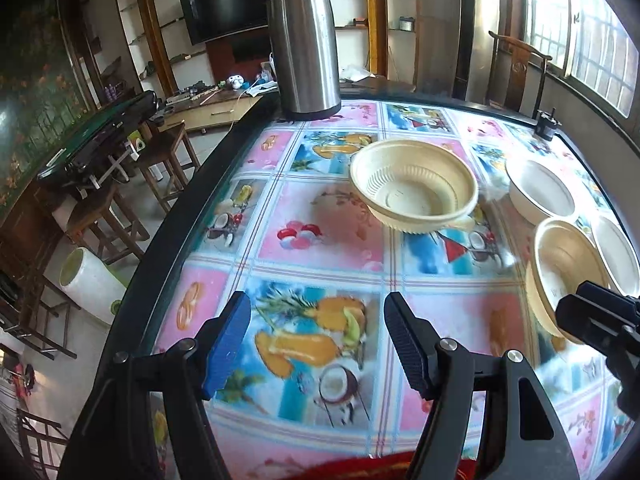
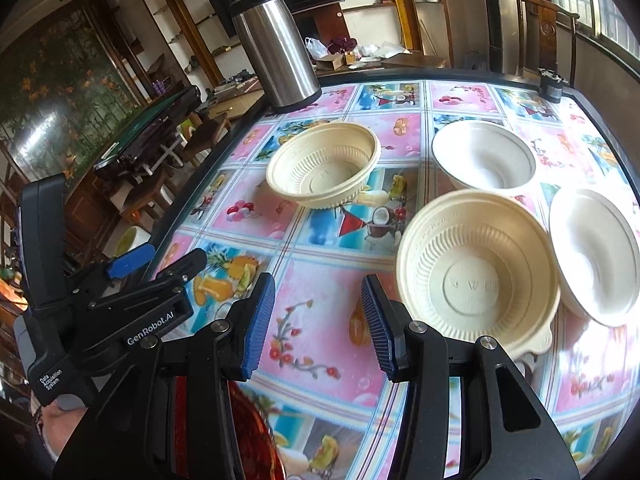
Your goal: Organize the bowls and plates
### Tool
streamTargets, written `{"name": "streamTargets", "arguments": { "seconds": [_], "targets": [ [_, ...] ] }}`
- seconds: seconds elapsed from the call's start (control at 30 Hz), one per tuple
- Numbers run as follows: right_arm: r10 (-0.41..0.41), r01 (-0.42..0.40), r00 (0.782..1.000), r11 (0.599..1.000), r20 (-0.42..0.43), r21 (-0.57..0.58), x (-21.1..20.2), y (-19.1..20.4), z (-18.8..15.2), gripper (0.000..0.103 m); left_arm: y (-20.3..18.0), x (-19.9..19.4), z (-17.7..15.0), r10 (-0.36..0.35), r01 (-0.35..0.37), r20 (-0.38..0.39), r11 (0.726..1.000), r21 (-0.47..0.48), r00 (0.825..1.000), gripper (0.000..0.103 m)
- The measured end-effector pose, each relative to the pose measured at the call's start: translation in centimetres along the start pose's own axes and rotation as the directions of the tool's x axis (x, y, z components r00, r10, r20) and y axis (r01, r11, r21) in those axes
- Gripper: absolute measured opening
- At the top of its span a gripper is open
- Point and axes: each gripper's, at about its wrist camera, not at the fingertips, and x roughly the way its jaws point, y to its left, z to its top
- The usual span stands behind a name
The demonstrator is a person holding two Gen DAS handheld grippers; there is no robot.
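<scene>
On the table (image 2: pixel 320 320), with its fruit-print cloth under glass, four bowls sit loose with gaps between most of them. Far-left cream bowl (image 2: pixel 324 166) sits alone, well apart from the others, with open cloth all around it. Near cream bowl (image 2: pixel 478 270) is the closest one to the right gripper (image 2: pixel 318 320), just off its right finger, with a small tab handle on the near rim. Two white bowls sit on the right: the far white bowl (image 2: pixel 484 156) behind the near cream one, and the near white bowl (image 2: pixel 596 256) just beside the cream one, rims almost touching or overlapping, can't tell which.

Right gripper's jaws are apart with nothing between them, only bare cloth. Same for the left gripper (image 1: pixel 318 344), jaws spread wider over an empty patch near the table's left edge. In the right wrist view the left gripper shows low left, right at the dark curved table rim.

A steel thermos (image 2: pixel 274 52) stands at the far-left edge, well behind the bowls. A small black gadget (image 2: pixel 552 82) sits at the far-right edge. The biggest open stretch is the near-left and middle of the cloth, between the grippers and the far cream bowl. Something red (image 2: pixel 248 440) shows at the near edge under the right gripper.
</scene>
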Motion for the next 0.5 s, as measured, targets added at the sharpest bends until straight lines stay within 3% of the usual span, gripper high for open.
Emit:
{"name": "streamTargets", "arguments": {
  "seconds": [0.5],
  "targets": [
    [0.03, -0.028, 0.999, 0.996, -0.028, 0.084, 4.1, -2.2, 4.9, 0.045, 0.9, 4.7, 5.7, -0.095, 0.091, -0.047, 0.993, -0.082, 0.994, 0.069]
  ]
}}
